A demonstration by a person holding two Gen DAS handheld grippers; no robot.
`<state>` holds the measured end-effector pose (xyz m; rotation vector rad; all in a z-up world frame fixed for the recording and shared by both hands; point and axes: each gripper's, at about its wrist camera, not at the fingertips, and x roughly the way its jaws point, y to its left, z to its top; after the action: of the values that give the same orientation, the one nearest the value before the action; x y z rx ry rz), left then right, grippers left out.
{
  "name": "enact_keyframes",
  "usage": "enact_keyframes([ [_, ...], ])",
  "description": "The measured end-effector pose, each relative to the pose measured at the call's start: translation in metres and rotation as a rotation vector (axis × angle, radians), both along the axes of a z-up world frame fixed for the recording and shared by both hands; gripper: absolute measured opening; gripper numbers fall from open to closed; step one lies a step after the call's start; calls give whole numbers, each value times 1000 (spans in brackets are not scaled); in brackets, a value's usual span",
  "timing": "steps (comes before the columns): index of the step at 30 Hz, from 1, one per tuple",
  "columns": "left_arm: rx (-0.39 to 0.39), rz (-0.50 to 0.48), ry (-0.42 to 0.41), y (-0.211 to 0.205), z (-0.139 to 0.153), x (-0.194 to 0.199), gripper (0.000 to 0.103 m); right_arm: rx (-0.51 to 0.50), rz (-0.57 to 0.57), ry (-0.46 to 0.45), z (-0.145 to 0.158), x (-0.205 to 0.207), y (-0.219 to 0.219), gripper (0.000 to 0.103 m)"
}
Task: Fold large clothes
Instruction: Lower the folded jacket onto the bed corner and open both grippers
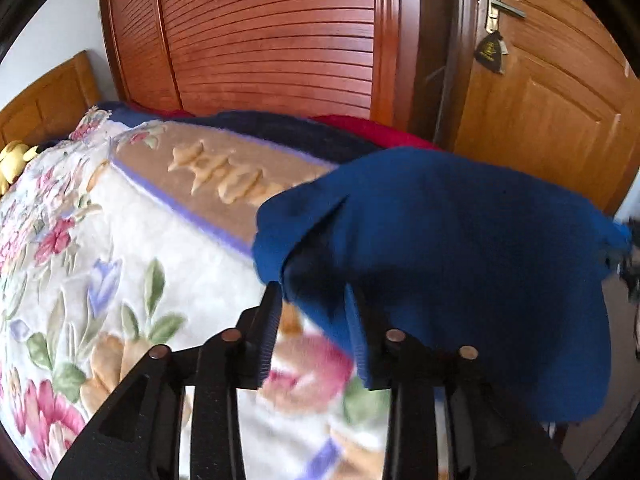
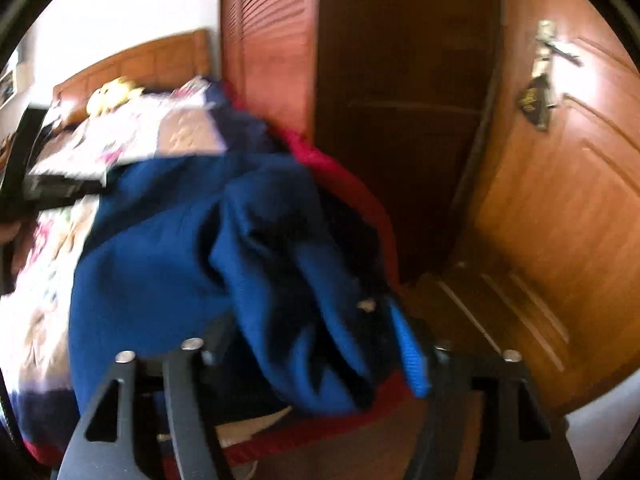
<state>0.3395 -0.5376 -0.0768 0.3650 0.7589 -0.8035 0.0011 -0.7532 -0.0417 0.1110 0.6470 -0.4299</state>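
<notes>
- Nearest the left wrist camera is the left gripper (image 1: 310,300), black, its two fingers standing apart with a gap between them. The deep blue knitted garment (image 1: 460,264) drapes over the right-hand finger, and floral blanket shows through the gap. Whether the fingers actually pinch cloth I cannot tell.
- Nearest the right wrist camera is the right gripper (image 2: 316,340), buried in bunched folds of the same blue garment (image 2: 168,280). One blue-padded finger (image 2: 412,360) shows, the other is hidden, so how wide it stands I cannot tell, though cloth seems gathered between the fingers.
- The garment hangs lifted and crumpled over the near corner of the bed, above the cream floral plush blanket (image 1: 100,248), not yet spread flat.
- Risk, as I judge it: if the left fingers only carry the cloth draped, it could slide off and drop in a heap on the blanket.
- Risk: the right side holds a wad, not an edge, so laying it down may trap creases or fold it crooked.
- Risk: the garment hangs at the bed's edge and could slip off toward the floor.
- Under the blanket, at the bed's far edge, lie a navy layer and a red cover (image 1: 384,130), which the knit could catch on.
- Beyond the bed stand a slatted reddish wooden wardrobe (image 1: 272,32) and a light wooden door (image 1: 552,92) with a metal handle (image 1: 502,6), close to the bed.
- A yellow soft toy (image 1: 14,162) sits at the headboard end, well apart from the garment.
</notes>
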Motion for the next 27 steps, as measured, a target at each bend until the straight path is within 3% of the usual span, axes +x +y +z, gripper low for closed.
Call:
enact_keyframes([
  [2, -6, -7, -21, 17, 8, -7, 37, -56, -37, -27, 13, -8, 14, 79],
  [4, -26, -18, -35, 35, 17, -20, 53, -112, -44, -61, 23, -12, 36, 79],
  [8, -80, -23, -59, 66, 29, -47, 70, -218, -92, -152, 47, -17, 70, 79],
  [10, -98, -25, -62, 81, 33, -62, 77, -198, -77, -165, 53, -14, 76, 79],
  [13, -127, -29, -62, 104, 39, -82, 79, -122, 63, -157, 47, 6, 84, 76],
  [15, -144, -23, -67, 117, 41, -91, 81, -66, 115, -103, 36, 21, 86, 55],
  [17, -156, -20, -81, 129, 43, -101, 82, -4, 105, -33, 19, 40, 67, 49],
  [21, -166, -4, -100, 162, 47, -122, 84, 134, 64, 44, -18, 53, 26, 48],
  [24, -187, 13, -94, 186, 50, -133, 85, 66, 73, 43, -9, 51, 34, 51],
  [27, -194, 42, -106, 212, 52, -144, 86, 75, 20, 62, 10, 47, 41, 56],
])
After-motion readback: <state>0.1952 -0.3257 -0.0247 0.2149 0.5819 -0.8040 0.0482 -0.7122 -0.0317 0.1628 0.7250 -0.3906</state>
